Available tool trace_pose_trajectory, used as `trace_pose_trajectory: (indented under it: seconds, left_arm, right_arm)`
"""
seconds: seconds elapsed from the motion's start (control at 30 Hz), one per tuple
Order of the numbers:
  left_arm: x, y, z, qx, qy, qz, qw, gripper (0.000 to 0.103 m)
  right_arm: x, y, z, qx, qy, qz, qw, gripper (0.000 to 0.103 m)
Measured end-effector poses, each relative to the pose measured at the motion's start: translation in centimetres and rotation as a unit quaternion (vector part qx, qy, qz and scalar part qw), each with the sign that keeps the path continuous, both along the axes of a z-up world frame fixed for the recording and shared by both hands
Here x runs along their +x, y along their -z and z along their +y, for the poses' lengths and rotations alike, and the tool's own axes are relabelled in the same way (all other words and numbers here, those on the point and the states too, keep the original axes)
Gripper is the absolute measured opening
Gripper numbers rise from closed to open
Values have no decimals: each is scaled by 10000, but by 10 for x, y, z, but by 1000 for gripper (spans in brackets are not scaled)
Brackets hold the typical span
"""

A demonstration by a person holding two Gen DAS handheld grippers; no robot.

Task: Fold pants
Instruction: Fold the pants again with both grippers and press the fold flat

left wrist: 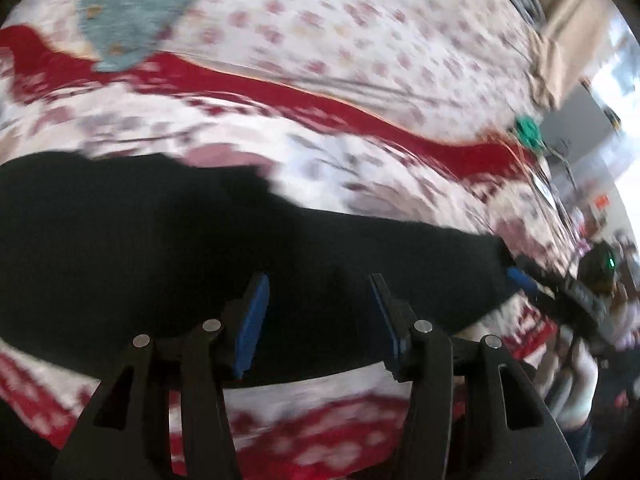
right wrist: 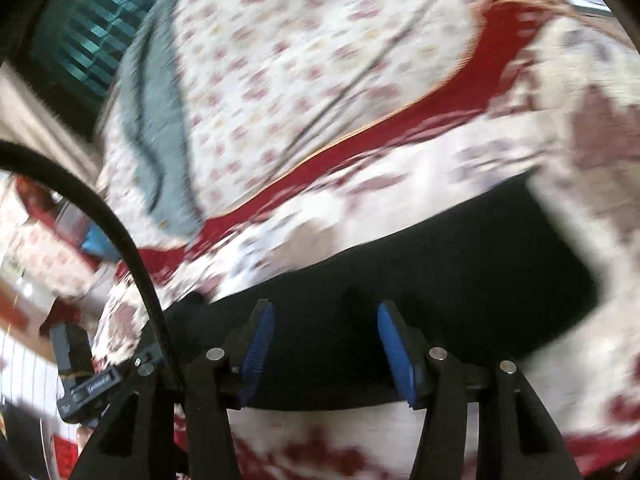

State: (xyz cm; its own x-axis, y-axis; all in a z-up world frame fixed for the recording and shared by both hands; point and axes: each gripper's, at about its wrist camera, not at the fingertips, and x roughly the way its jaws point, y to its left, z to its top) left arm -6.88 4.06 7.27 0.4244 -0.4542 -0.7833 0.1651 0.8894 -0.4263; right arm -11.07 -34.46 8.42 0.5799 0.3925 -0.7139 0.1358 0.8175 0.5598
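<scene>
Black pants (left wrist: 160, 240) flat on floral bedsheet (left wrist: 360, 40); left gripper (left wrist: 318, 280) & right gripper (right wrist: 326, 308) both spread apart w/ nothing between pads.

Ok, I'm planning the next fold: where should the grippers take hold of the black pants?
Probably the near edge of the black pants, one gripper toward each end, coming from above. They lie flat on the patterned bedspread, so only an edge can be pinched. Blur hides the seams.
</scene>
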Motion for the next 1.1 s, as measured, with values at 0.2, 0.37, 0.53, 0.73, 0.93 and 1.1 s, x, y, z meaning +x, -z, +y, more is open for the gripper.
trace_pose_trajectory:
  seconds: [0.2, 0.37, 0.53, 0.73, 0.93, 1.1]
  left_arm:
    - [18, -3, -66, -157, 756, 113, 9969, 49]
    - [30, -2, -110, -34, 1149, 120, 9933, 49]
    - [37, -3, -134, -67, 1452, 146, 9893, 49]
    - [46, 0, -149, 71, 1652, 106, 9862, 49]
    - [57, 2, -153, -24, 1676, 243, 9856, 49]
    - [61, 3, -154, -39, 1702, 266, 9850, 56]
  right_arm:
    - [7, -2, -86, -283, 586, 237, 9976, 60]
    - [19, 7, -102, 124, 710, 229, 9971, 61]
    - [28, 17, -93, 200, 613, 179, 9978, 61]
    - [35, 28, -95, 140, 499, 341, 9981, 63]
    - [41, 31, -97, 173, 364, 292, 9988, 70]
    - [51, 35, -97, 134, 136, 371, 9991, 70]
